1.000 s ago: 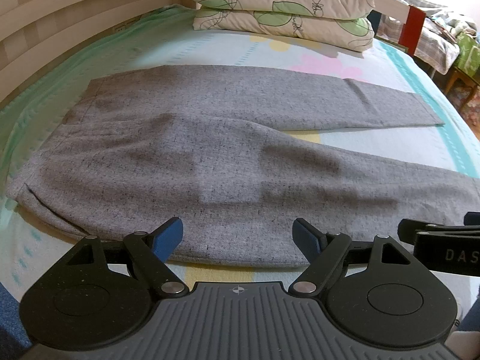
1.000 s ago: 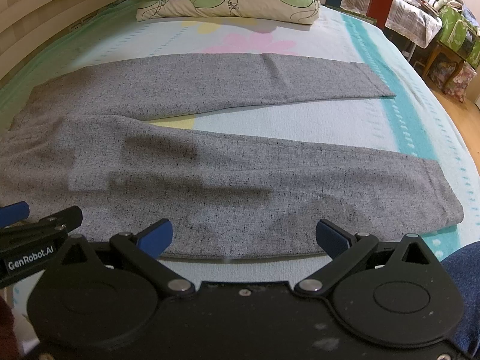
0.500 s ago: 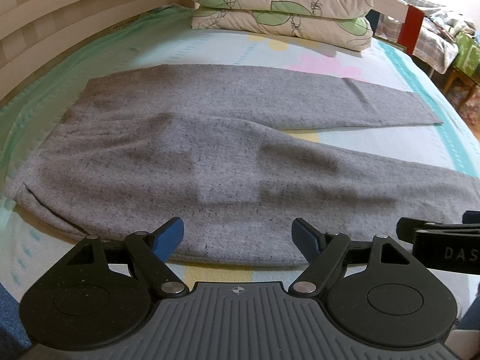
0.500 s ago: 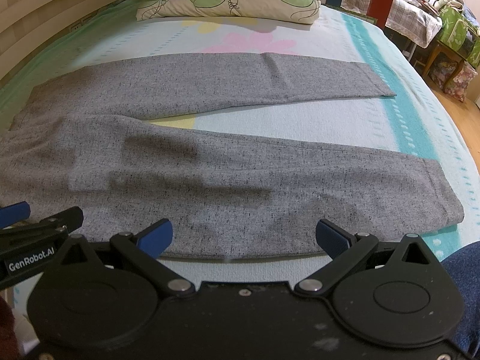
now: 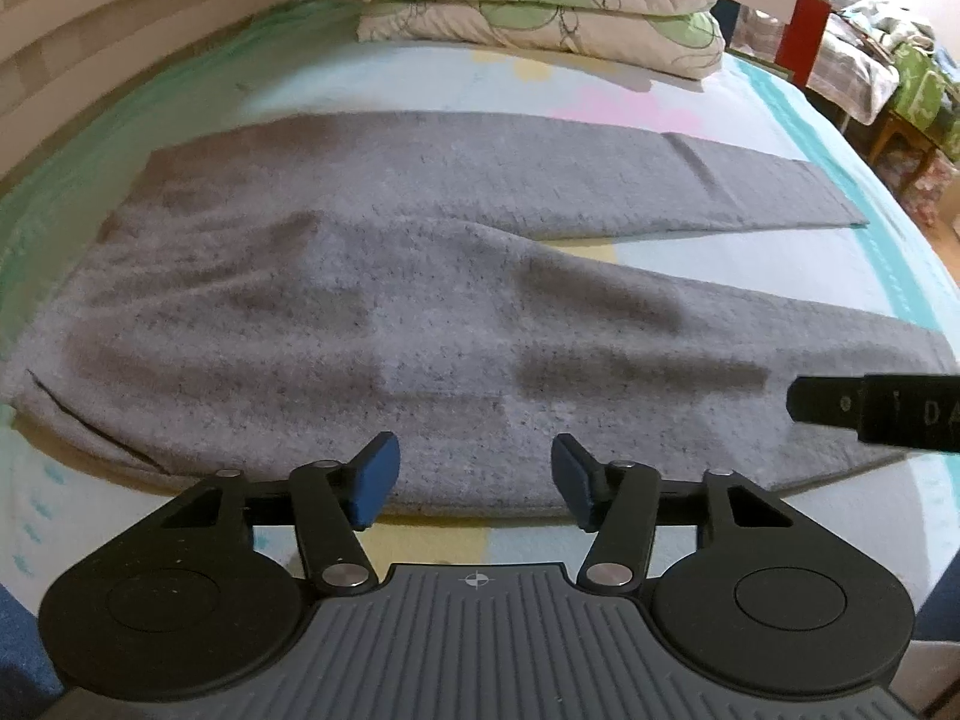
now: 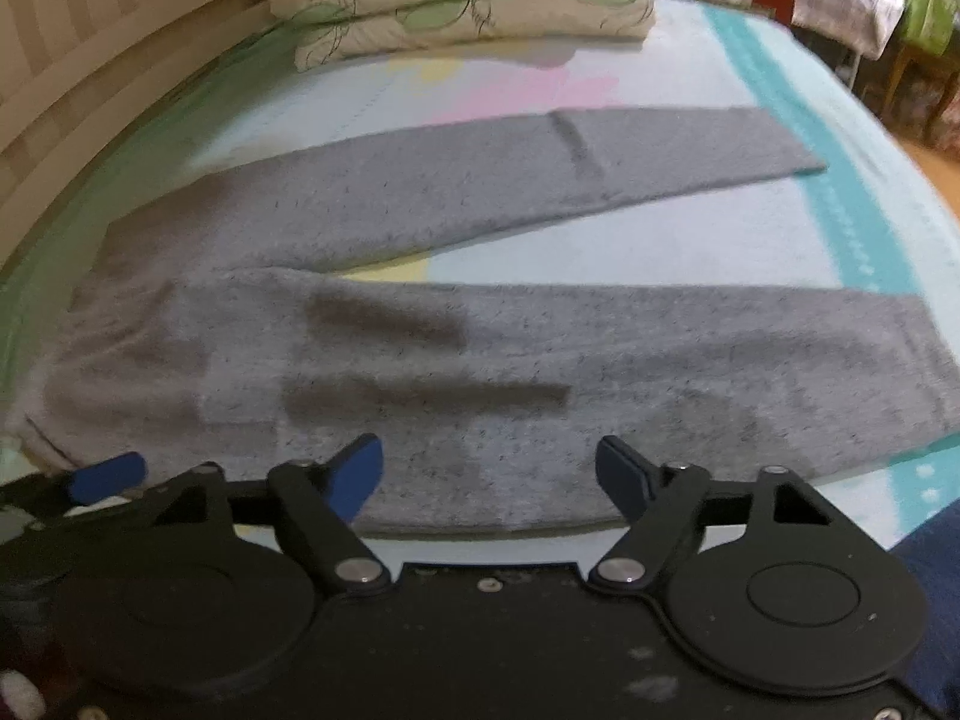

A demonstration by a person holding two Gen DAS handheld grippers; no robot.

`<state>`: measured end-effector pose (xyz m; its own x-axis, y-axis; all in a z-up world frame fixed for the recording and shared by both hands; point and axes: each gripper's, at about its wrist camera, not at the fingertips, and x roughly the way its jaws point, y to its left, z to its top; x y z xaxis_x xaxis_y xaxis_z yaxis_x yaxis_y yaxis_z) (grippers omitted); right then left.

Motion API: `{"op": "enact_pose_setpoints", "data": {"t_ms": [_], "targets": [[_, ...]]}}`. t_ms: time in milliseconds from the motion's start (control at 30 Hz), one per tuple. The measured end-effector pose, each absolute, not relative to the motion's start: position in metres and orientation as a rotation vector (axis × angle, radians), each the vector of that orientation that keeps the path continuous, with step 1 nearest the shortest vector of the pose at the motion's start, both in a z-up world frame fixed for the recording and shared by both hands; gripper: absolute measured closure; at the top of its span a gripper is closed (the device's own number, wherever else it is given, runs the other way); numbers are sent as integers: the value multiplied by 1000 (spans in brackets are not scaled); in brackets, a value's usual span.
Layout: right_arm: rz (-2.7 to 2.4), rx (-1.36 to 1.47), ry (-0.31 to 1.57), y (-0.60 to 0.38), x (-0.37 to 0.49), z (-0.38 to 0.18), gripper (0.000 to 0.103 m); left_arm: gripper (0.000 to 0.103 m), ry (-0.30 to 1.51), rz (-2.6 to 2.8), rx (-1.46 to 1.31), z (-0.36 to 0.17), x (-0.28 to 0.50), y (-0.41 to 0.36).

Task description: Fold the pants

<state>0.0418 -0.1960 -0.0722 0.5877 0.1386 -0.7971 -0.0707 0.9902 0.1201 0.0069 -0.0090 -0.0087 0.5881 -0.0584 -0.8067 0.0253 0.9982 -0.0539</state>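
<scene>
The grey pants (image 5: 456, 300) lie flat on the bed (image 5: 780, 276), with the waist toward 9 o'clock and the two legs running toward 3 o'clock. The far leg reaches to about 2 o'clock in the left wrist view, and the near leg spreads away from it, so a wedge of sheet shows between them.

The left gripper (image 5: 474, 480) sits at 6 o'clock of its view, at the near edge of the pants, below the seat part. Its blue fingers (image 5: 375, 477) stand apart and are closing, and the hem edge of the cloth lies in the gap between them; the pads do not press on it.

The right gripper (image 6: 489, 480) is also at 6 o'clock of its own view, at the near edge of the near leg. Its fingers (image 6: 360, 474) are wider apart, also closing, with the cloth edge between them but not pinched.

A stack of two flowered pillows (image 5: 540, 6) rests at 12 o'clock, well apart from the pants.
</scene>
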Motion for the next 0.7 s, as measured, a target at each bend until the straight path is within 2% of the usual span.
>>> {"op": "enact_pose_setpoints", "data": {"t_ms": [100,167,367,533,700], "targets": [[148,54,916,-194,52,-63,47,52,950,-57,-90,-7,14,-4],[151,2,876,-192,62,-55,52,52,942,-52,-102,-4,22,-4],[220,-89,781,-195,108,-48,52,52,877,-49,-26,4,55,-13],[294,-88,917,-210,159,-65,53,52,918,-103,-6,-15,79,-22],[393,-262,981,-208,181,-86,56,52,1015,-146,5,-50,86,-29]]}}
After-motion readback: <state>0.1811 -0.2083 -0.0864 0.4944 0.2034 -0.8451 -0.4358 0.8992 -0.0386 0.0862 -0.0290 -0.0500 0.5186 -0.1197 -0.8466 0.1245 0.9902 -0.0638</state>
